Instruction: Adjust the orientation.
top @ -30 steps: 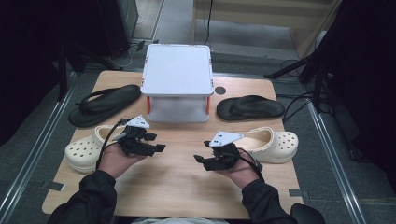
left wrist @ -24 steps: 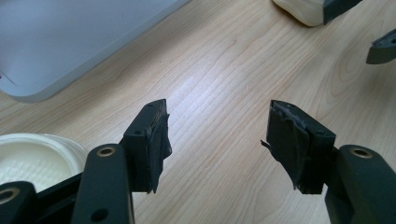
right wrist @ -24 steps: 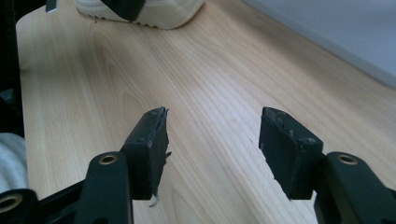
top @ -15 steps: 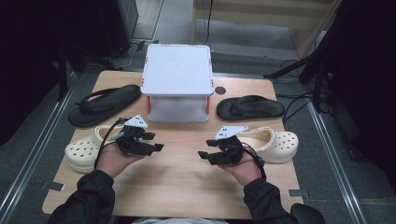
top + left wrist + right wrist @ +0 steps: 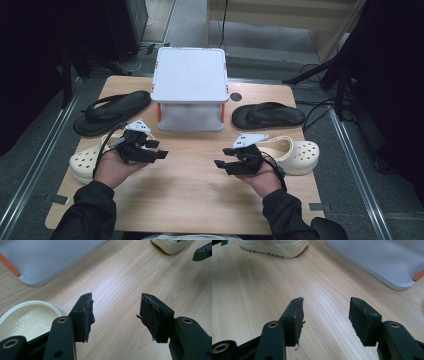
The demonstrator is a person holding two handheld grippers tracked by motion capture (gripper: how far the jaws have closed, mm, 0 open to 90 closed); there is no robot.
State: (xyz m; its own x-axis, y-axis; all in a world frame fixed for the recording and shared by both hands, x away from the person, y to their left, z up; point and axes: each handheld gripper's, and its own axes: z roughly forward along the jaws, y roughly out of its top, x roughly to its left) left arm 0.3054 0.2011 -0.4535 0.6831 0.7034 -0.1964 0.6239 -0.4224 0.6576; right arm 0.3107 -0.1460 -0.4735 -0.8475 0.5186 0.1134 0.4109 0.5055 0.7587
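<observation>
Both sets of fingers are standing wide with nothing between them, and both have just been closing a little, over bare wood. The left gripper (image 5: 161, 155) is hovering just beside the left cream clog (image 5: 86, 162); in the left gripper view its black fingers (image 5: 83, 315) are showing frayed rubbery pad edges, with the clog's dimpled footbed (image 5: 27, 320) at the lower left. The right gripper (image 5: 222, 163) is sitting beside the right cream clog (image 5: 295, 152), whose ribbed sole is peeking in at the top of the right gripper view (image 5: 274, 247). Nothing is being held or touched yet, so the shoe work is looking barely started, probably at the reach stage: both clogs and both black flip-flops, the left one (image 5: 112, 111) and the right one (image 5: 267, 115), are lying flat on the tabletop (image 5: 195, 200), well apart in left and right pairs. The clogs are moulded foam-like, perforated, rounded; the flip-flops are matte, thin, strapped. Between them a white box-like stand (image 5: 190, 80) with orange side supports is sitting at the far middle; whether it is a rack or a lidded bin is hard to tell. The tabletop is pale grained wood.
</observation>
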